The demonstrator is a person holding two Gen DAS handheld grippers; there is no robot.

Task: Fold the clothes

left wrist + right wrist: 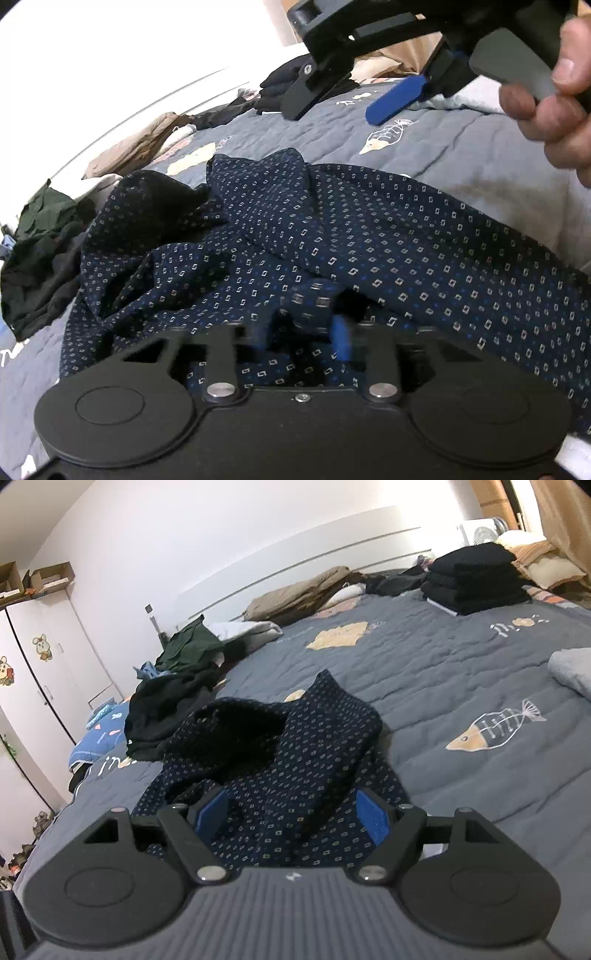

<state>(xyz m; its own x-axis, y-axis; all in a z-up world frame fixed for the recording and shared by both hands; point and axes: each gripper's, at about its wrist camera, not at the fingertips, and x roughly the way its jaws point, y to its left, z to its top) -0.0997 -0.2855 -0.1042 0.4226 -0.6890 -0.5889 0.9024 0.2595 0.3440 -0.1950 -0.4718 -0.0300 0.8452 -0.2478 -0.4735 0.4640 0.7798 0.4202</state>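
Left claw [314, 325] pinches the patterned shirt [369, 240]; right claw [291, 812] straddles it.

Left gripper [314, 328] jaws nearly closed; right gripper [293, 812] jaws wide apart.

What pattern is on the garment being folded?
Dark navy shirt with small white squares and blue dots; clearest in left wrist view.

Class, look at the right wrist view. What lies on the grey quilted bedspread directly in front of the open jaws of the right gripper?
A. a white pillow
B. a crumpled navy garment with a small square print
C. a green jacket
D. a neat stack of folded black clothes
B: the crumpled navy garment with a small square print lies on the grey quilted bedspread directly ahead of the right gripper, whose jaws stand apart.
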